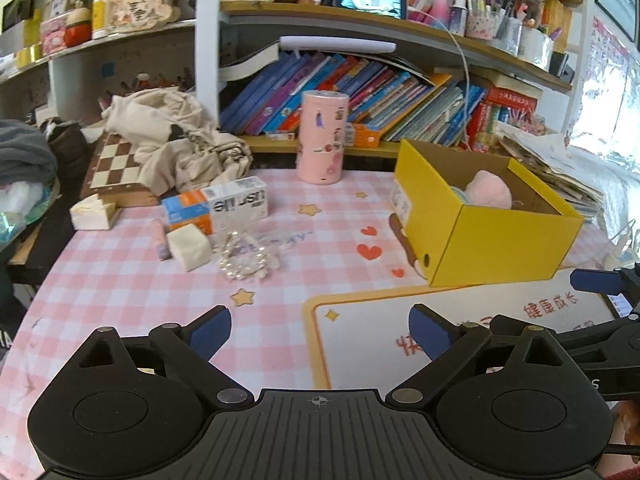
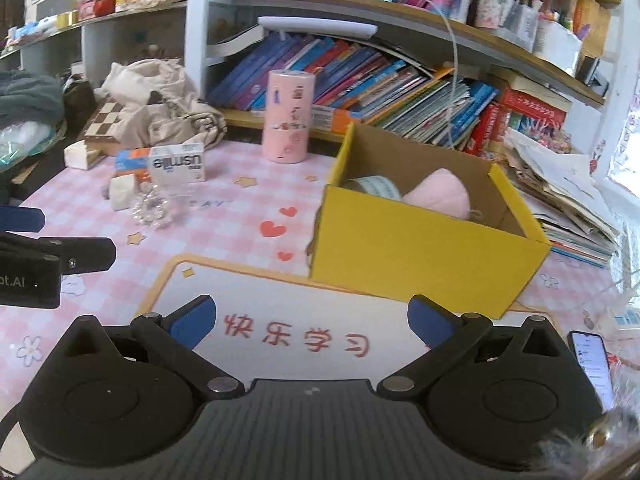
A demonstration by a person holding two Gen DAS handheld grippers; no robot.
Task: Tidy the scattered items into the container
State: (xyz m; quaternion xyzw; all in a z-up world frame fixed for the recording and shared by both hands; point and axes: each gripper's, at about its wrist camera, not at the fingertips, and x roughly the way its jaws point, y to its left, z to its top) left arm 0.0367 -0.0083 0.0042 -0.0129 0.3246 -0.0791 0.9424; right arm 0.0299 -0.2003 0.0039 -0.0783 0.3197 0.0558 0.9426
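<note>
- Both grippers, left gripper (image 1: 320,336) and right gripper (image 2: 310,322), hover over the table, angled downward, jaws wide, empty.
- Yellow box (image 1: 500,244) sits open-topped, long axis running back-left to front-right.

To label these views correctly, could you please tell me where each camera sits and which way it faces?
Left wrist: on the left claw, facing the pink checked tablecloth; the right claw enters at its right edge.
Right wrist: on the right claw, facing the yellow cardboard box; the left claw enters at left.
Shared: box, pink cylindrical tin, bookshelf.
</note>
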